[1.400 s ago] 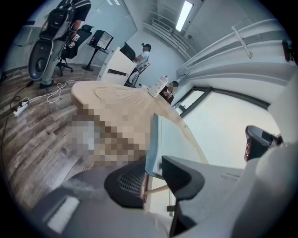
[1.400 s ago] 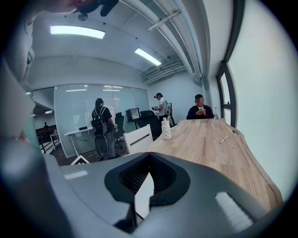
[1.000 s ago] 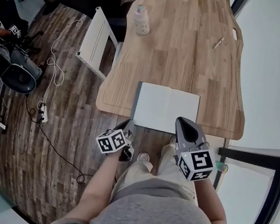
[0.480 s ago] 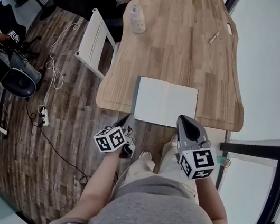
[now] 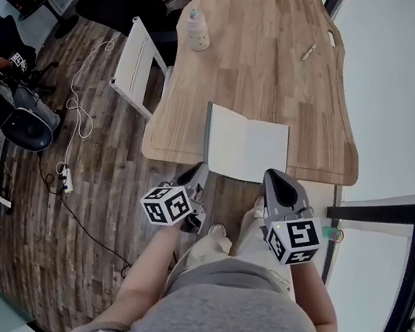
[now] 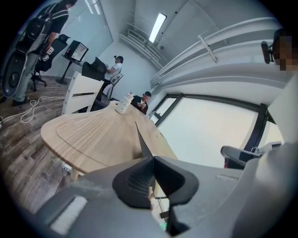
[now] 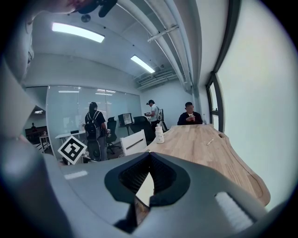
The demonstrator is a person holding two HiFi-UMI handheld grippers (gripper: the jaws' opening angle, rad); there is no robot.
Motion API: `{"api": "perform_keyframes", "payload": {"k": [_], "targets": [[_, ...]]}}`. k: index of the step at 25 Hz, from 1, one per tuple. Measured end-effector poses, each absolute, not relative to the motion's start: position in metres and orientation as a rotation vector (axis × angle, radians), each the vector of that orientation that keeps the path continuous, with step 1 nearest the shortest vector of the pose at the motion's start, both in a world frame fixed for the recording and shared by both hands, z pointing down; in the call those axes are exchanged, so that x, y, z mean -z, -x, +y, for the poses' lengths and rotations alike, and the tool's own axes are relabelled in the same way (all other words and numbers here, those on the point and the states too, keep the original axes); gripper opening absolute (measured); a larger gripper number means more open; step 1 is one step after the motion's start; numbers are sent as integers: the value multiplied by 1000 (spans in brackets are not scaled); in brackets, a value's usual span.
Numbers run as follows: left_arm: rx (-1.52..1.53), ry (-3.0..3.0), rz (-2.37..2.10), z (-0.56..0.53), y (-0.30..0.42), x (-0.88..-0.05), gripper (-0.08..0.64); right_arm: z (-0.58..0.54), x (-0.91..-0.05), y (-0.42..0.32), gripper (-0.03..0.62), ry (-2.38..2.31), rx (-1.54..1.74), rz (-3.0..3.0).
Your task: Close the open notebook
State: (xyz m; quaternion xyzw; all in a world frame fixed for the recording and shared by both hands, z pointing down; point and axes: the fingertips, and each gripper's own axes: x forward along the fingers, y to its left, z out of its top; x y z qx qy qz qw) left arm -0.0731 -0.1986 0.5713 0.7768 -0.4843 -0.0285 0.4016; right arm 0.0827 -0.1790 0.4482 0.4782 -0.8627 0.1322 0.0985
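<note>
We are holding the left gripper (image 5: 199, 171) at the near left corner of the notebook (image 5: 254, 150), which is lying open on the near end of the wooden table (image 5: 244, 48), close to its rounded edge. In the left gripper view the jaws of the left gripper (image 6: 153, 159) have just been closing and are now pinching the notebook's left cover (image 6: 140, 138), which is standing up between them as a thin dark blade against the tabletop. From the head view that left cover (image 5: 207, 136) is tilting up off the wood while the white pages are lying flat. We are keeping the right gripper (image 5: 276, 178) at the near right corner of the notebook; in its own view the right gripper (image 7: 150, 155) is showing its tips drawn together, with white page showing in the slot behind them, and we cannot tell whether any paper is being pinched. Farther up the table a bottle (image 5: 197, 31) is standing at the left and a pen (image 5: 309, 51) is lying at the right, well apart from the notebook.
</note>
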Motion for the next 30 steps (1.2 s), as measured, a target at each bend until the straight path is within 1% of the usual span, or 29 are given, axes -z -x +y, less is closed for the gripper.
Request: {"api": "perform_keyframes", "payload": {"k": [18,30], "targets": [[-106,-2225,-1083,-197,18,-537,12,-166,-439,-109,2,-1567,-374,-2502],[-140,-2302,-967,-195,-20,-528,12,-159,-436,-135,2,-1677,-374,-2446]]}}
